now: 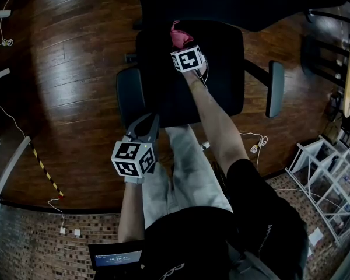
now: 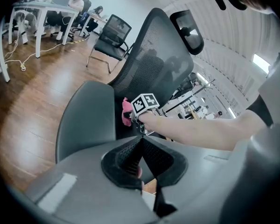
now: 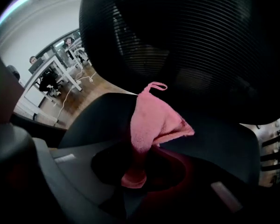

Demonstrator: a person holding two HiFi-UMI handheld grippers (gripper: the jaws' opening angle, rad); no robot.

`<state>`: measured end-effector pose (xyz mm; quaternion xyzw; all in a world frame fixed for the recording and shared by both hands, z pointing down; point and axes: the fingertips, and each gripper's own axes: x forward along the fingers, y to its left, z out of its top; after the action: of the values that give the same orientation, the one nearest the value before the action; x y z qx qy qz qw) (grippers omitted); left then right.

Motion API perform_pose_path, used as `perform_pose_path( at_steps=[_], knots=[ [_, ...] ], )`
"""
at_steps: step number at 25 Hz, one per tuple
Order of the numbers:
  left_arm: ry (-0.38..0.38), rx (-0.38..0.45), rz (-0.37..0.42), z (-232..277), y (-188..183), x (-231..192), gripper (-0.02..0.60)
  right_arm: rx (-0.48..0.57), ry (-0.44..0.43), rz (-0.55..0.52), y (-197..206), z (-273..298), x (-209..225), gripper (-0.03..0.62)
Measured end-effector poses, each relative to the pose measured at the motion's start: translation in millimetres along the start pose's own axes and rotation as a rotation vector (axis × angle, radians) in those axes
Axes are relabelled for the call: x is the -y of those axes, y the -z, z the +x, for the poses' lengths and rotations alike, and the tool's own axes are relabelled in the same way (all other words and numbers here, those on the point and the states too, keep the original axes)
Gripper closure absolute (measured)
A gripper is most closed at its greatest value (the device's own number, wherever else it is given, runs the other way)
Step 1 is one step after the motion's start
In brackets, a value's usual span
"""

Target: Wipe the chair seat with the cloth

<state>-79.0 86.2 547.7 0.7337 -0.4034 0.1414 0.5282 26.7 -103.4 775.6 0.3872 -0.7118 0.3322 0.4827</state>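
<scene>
Bare wooden floor [image 1: 70, 69] lies open around the black chair seat [image 1: 221, 74], widest on the person's left. Two armrests [image 1: 275, 88] flank the seat. The right arm stretches straight across it. Near the seat's back edge, the right gripper [image 1: 184, 44] is clamped on the pink cloth [image 1: 179, 35]. The left gripper [image 1: 148, 120] hangs at the seat's front left corner, jaws together and empty.

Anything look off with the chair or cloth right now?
Nothing stands out. The right gripper is shut on the cloth, bunched at the back of the seat. The chair stands upright, no damage or spill showing. The left gripper is shut, empty, near the seat's front.
</scene>
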Motion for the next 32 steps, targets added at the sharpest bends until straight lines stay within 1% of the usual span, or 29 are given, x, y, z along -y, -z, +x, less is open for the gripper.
perform_pose_path(
  at_steps=[4,5,7,10,11,12,14,17,22,26,32],
  knots=[
    [0.006,0.000,-0.014,-7,4,-3,0.588,0.049,-0.084,0.010,-17,0,-57,0.530],
    [0.006,0.002,-0.016,-8,4,-3,0.588,0.064,-0.117,0.008,-22,-1,-71,0.530],
    [0.006,0.008,-0.020,-9,4,-4,0.588,0.105,-0.225,0.005,-34,-5,-102,0.530],
    [0.004,0.007,-0.019,-10,5,-4,0.588,0.146,-0.431,0.021,-45,-15,-149,0.530],
    [0.001,0.004,-0.013,-9,6,-3,0.588,0.147,-0.480,0.018,-44,-18,-160,0.530],
    [-0.002,0.000,-0.005,-8,7,-1,0.588,0.140,-0.505,0.006,-42,-18,-167,0.530],
    [-0.004,-0.006,0.007,-5,8,3,0.588,0.117,-0.495,-0.022,-32,-13,-165,0.530],
    [0.001,-0.010,0.015,1,9,10,0.588,0.111,-0.460,0.000,-22,-9,-144,0.530],
    [0.005,-0.029,0.029,13,16,23,0.588,0.085,-0.376,0.029,0,-7,-89,0.530],
    [0.012,-0.047,0.044,24,21,37,0.588,0.046,-0.280,0.055,23,-9,-35,0.530],
    [0.021,-0.073,0.049,39,33,55,0.588,0.017,-0.189,0.114,55,-20,34,0.530]
  ],
)
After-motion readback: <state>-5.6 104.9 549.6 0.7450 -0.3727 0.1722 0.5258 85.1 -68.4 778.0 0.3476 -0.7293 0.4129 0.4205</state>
